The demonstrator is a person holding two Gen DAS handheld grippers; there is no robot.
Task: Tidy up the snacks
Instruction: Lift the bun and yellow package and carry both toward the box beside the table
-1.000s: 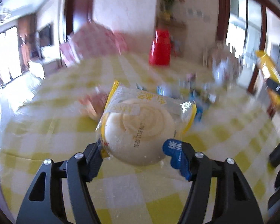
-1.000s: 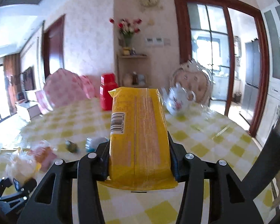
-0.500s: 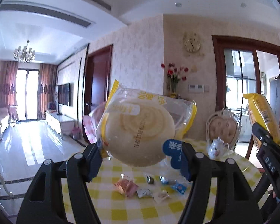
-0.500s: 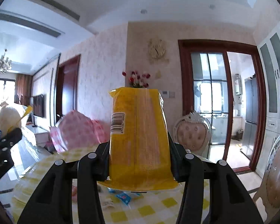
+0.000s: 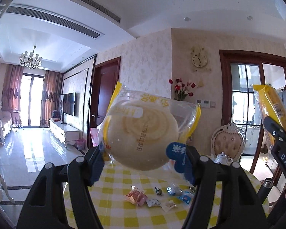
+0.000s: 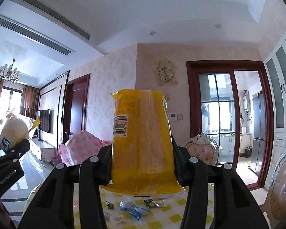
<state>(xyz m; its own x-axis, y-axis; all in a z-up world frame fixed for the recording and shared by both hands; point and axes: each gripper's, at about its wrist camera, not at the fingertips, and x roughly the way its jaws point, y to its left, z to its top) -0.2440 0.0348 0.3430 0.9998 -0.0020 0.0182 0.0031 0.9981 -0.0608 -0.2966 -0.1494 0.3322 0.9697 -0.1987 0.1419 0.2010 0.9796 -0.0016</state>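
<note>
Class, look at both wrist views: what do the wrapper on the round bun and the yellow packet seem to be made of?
Bun wrapper: apparently thin clear plastic film, glossy; the pale bun shows through and the film crinkles with glare, edged in printed yellow.
Yellow packet: likely opaque plastic film with a slight sheen; it carries a printed barcode and a flat sealed end. Whether it is foil-lined cannot be told.

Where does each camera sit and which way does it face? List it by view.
Left wrist: on the left gripper, facing level across the table to the far wall; its fingers clamp a bun.
Right wrist: on the right gripper, same heading; clamps a yellow pack.
Shared: clock, candies, each other's gripper.
</note>
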